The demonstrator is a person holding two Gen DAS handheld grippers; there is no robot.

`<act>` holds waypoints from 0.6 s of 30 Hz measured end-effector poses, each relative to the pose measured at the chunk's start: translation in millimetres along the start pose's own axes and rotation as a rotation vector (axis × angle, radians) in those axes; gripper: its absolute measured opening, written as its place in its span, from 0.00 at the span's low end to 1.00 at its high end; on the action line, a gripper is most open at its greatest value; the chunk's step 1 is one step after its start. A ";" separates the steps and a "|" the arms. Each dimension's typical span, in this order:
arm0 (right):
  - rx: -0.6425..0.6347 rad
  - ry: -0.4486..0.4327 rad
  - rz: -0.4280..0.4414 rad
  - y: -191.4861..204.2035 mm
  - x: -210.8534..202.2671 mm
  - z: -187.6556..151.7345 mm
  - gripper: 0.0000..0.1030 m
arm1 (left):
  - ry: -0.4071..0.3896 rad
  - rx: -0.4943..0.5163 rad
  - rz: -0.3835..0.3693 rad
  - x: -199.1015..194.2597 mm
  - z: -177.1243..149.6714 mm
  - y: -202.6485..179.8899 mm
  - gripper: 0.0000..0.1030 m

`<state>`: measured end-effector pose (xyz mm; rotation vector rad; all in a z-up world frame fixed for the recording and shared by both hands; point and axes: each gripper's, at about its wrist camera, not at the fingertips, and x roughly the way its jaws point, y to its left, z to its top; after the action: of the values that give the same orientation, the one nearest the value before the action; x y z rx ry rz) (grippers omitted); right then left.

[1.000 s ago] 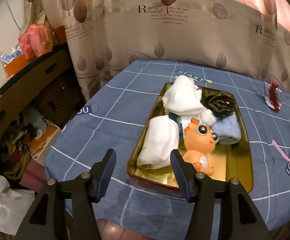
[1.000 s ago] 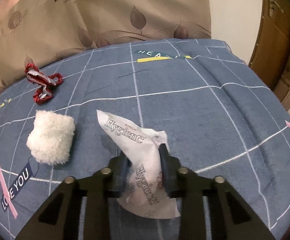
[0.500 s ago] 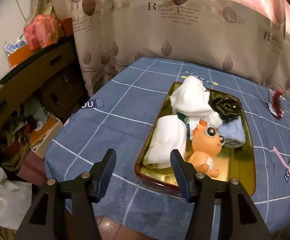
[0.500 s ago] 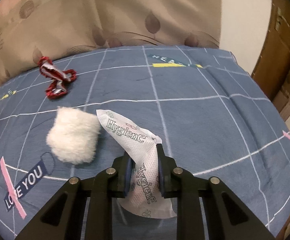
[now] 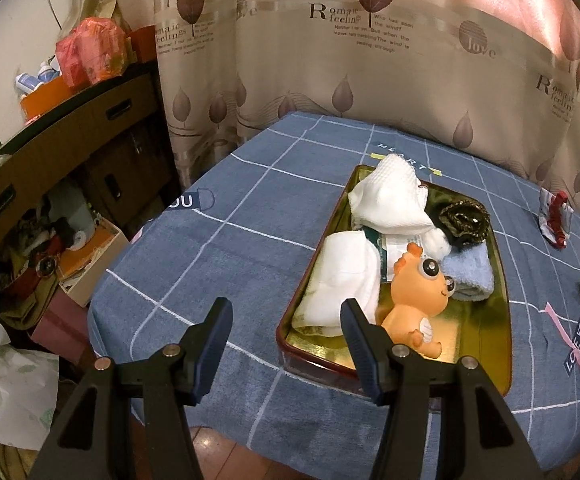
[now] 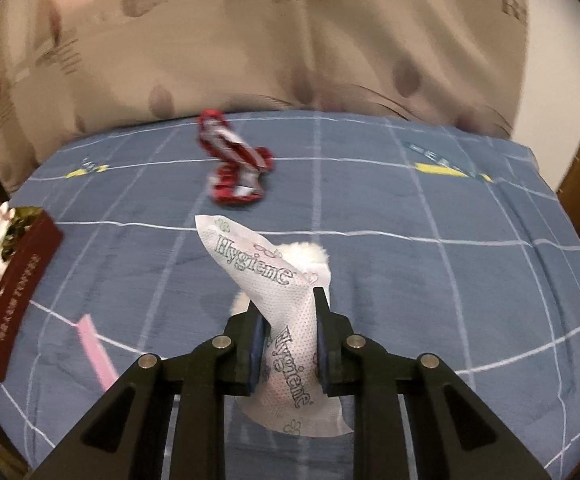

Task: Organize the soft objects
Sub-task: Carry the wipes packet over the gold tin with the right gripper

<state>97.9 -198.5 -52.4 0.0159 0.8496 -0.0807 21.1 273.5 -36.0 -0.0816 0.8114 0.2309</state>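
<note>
Dimpled white wipe packet pinched in right gripper jaws; left gripper jaws wide.

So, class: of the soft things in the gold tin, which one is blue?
The folded blue towel at the tin's right side, beside the orange toy; the other cloths are white or dark.

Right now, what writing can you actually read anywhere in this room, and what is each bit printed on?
"Hygiene": white packet clamped in the right gripper.
"Romantic feeling" and "love": curtain; the smaller lines beneath are too small to read.
"LOVE YOU", "YOU", "HEART": blue bedspread.
Lettering on the red tin: too blurred.
</note>
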 end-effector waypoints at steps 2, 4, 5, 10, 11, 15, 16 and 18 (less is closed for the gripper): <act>-0.019 -0.007 0.016 10.3 -1.8 2.7 0.19 | 0.000 -0.004 0.003 0.2 0.0 0.4 0.56; -0.036 -0.010 0.044 21.2 -3.5 6.7 0.19 | -0.001 -0.014 0.002 0.3 0.3 1.2 0.56; -0.042 -0.009 0.057 25.1 -3.7 8.1 0.19 | -0.001 -0.018 0.001 0.3 0.5 1.8 0.56; -0.074 -0.001 0.147 58.6 -4.7 13.0 0.19 | -0.011 -0.030 0.018 -1.5 1.5 5.1 0.56; -0.081 0.002 0.162 64.5 -5.0 12.7 0.19 | -0.013 -0.034 0.018 -1.9 1.7 6.4 0.56; -0.127 0.013 0.218 94.4 -4.9 12.1 0.19 | -0.015 -0.044 0.021 -1.6 2.4 9.4 0.56; -0.130 0.019 0.245 101.0 -4.8 12.5 0.19 | -0.014 -0.047 0.023 -1.3 2.4 9.9 0.56; -0.124 0.036 0.313 114.5 -5.2 13.5 0.19 | -0.012 -0.055 0.025 -0.9 2.5 11.5 0.56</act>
<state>113.4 -84.7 -41.7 0.0337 0.8773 0.2674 19.6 284.9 -33.4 -0.1220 0.7943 0.2776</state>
